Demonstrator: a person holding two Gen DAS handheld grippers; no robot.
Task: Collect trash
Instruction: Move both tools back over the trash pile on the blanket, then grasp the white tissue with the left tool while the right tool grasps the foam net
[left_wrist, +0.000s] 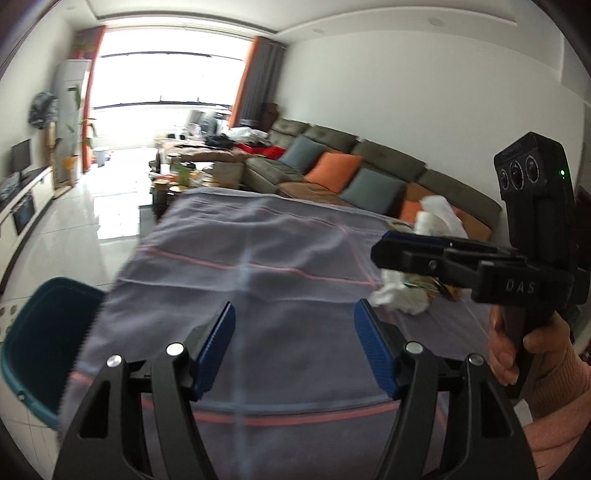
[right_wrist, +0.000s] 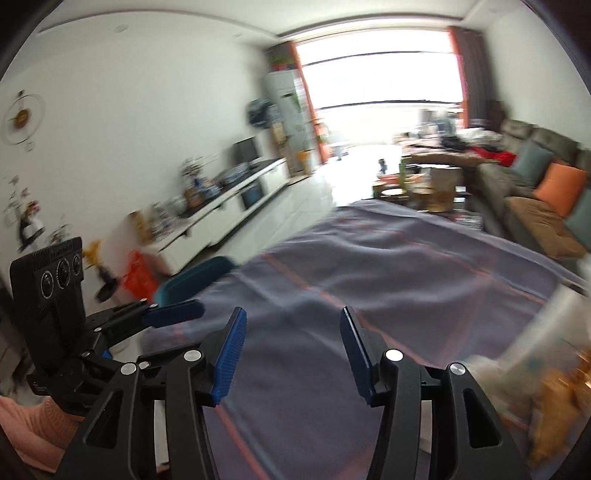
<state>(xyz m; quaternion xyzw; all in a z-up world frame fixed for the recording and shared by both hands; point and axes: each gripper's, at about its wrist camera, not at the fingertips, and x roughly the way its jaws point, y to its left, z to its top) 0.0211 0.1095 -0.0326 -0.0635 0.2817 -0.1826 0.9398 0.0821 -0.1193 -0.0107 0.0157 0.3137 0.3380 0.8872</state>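
Presently I note both claws spread and empty: the right claw (left_wrist: 391, 249) sits just beside the crumpled trash (left_wrist: 400, 293) at the bench's (left_wrist: 258, 295) right edge; the left claw (left_wrist: 293, 345) is farther off.

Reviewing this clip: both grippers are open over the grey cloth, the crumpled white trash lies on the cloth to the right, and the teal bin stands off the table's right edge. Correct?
Not quite. The teal bin stands off the left edge of the grey cloth, as the left wrist view shows. The rest holds: the left gripper and right gripper are open, and the crumpled white trash lies on the cloth to the right.
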